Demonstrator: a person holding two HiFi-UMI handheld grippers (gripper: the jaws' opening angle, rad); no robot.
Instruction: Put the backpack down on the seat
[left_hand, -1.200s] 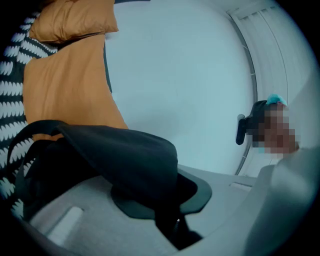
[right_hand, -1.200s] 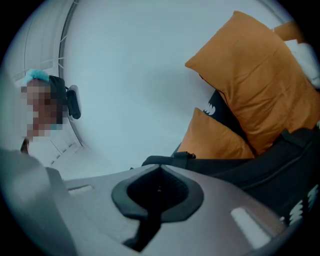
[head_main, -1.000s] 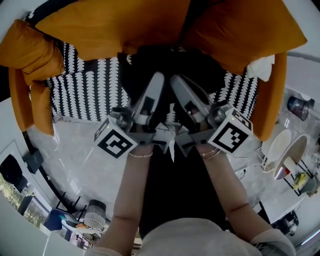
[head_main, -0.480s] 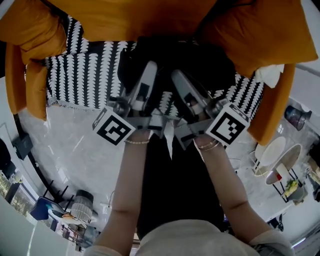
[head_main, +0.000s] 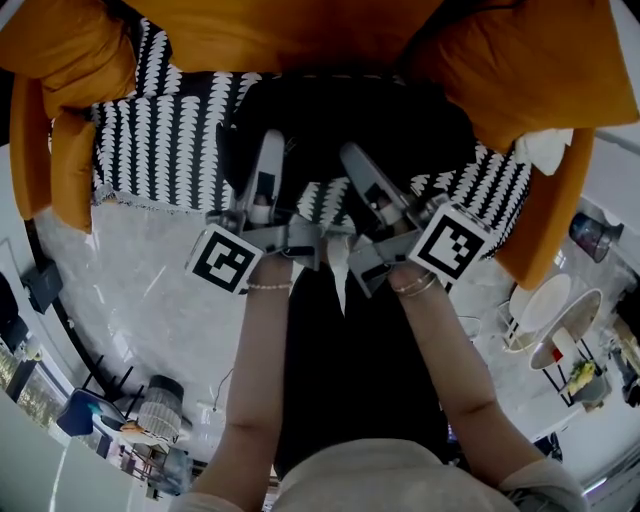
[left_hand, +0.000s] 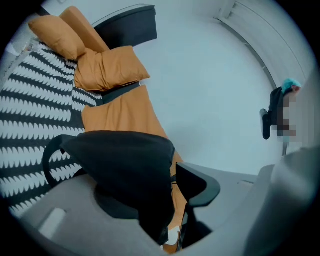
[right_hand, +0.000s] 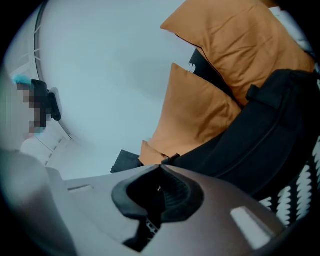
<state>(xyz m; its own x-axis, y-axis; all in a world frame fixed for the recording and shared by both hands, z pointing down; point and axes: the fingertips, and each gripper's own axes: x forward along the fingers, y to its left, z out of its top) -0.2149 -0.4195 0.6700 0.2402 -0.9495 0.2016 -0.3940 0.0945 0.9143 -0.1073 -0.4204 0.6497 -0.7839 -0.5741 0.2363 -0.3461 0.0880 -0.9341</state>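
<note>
A sofa (head_main: 545, 230) is filling the top of the head view, its seat (head_main: 170, 150) wearing a black-and-white patterned cover and orange cushions (head_main: 520, 70) leaning along the back. The black backpack (head_main: 350, 120) is resting on that seat, against the cushions, with its long axis running across the sofa from side to side. It is lying straight ahead of both claws, which are reaching into its near edge side by side.

The left claw (head_main: 268, 145) has just been opening. Its jaws are standing partly apart, with backpack fabric lying loose between them but not pressed by both pads. The right claw (head_main: 350, 155) is gripping with its jaws together, seemingly pinching a thin black bit of the backpack at the tips. The release therefore seems to be resting with the right hand, which then has to draw back towards the person.
</note>
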